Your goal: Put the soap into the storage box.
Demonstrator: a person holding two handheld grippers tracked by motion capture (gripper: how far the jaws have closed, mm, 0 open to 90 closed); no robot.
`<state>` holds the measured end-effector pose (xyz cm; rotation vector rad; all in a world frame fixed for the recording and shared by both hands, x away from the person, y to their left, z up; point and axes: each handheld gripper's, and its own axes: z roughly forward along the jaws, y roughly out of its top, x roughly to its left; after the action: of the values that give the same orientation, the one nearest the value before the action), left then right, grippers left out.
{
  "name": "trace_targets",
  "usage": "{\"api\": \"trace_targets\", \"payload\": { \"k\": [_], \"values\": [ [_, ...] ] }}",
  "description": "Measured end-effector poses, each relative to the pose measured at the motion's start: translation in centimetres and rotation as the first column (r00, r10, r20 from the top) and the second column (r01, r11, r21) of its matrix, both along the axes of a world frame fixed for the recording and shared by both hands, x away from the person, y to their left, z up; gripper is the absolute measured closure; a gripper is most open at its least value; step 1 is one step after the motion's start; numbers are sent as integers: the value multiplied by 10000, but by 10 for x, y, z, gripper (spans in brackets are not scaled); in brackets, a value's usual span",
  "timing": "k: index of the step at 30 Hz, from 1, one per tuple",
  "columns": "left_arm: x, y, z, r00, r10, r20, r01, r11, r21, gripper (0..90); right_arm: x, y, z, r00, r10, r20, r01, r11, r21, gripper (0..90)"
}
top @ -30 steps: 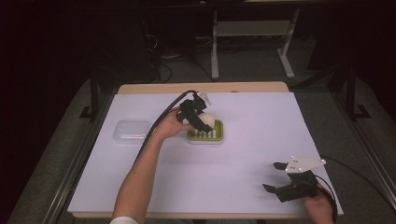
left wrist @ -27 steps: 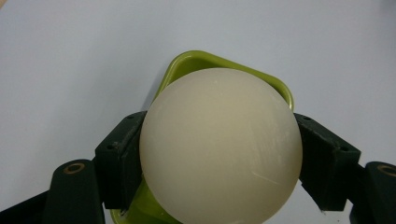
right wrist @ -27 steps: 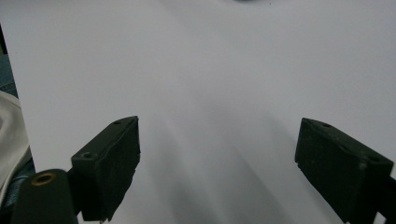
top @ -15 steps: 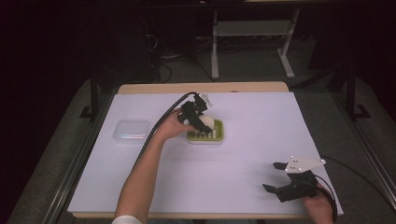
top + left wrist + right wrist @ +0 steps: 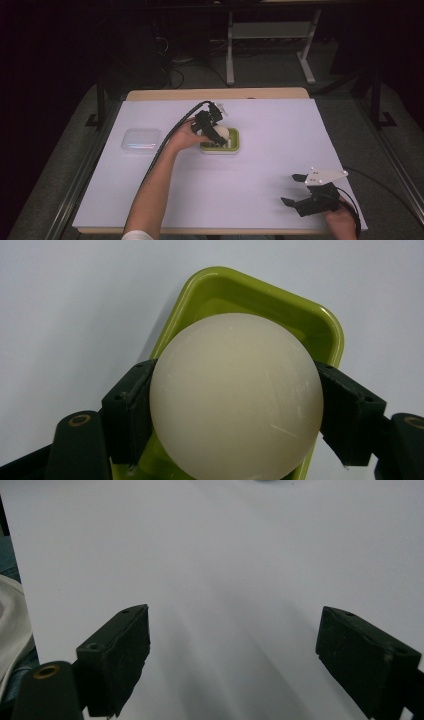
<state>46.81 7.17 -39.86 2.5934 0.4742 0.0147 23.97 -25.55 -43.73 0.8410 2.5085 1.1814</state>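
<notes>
Matt smooth cream ball (image 5: pixel 235 395), glossy green plastic tray (image 5: pixel 280 300), matt white paper tbl cover (image 5: pixel 280 125).

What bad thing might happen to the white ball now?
The left gripper holds the white ball between its fingers, over the green tray. The ball is smooth and round, touched on two sides, so it might slip out. If it drops off-centre, it may bounce off the tray's rim and roll across the white table. The right gripper is open and far away, so it probably couldn't catch it.
</notes>
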Motion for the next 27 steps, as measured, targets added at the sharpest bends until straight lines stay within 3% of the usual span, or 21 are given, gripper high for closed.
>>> {"api": "trace_targets", "payload": {
  "k": [13,27],
  "values": [
    [1,-1,-4,10000,14,27,-15,9997,261,251,0,0,0,10000,38,2,-38,10000,-24,134],
    [0,-2,-5,10000,24,67,-26,9996,263,250,0,1,1,10000,67,-3,-67,10000,-54,133]
  ]
}}
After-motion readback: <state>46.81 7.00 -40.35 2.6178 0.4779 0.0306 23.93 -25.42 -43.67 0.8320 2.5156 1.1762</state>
